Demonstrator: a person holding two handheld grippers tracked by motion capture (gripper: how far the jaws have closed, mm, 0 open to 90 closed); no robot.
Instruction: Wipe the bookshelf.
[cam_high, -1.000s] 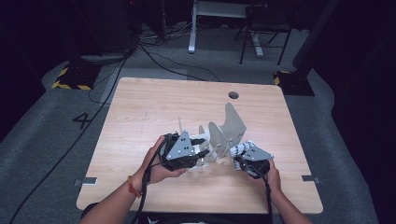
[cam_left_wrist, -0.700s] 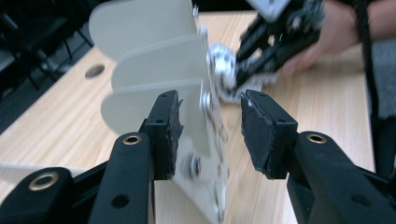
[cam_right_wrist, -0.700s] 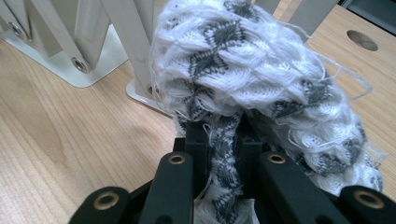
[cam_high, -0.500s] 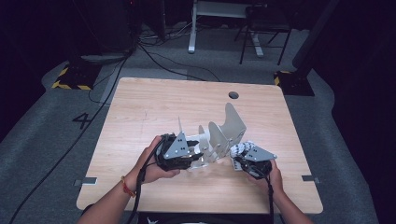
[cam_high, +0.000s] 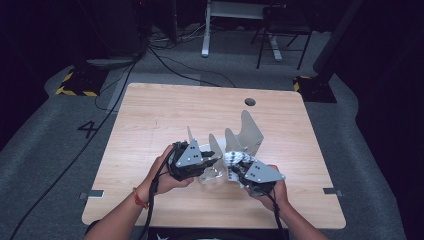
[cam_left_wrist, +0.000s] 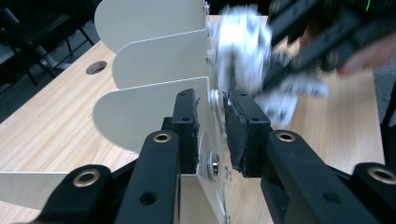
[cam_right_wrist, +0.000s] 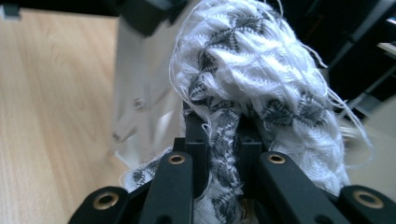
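A: What have our left tongs got?

B: They have just been closing, and their pads now pinch a thin white plate of the metal rack, whose rounded fins rise just beyond them above the table.

A: And our right tongs?

B: Pressed tight on the white and grey knitted cloth, which bunches up over their tips. From above, we see that bundle held just beside the left tongs, against the rack.
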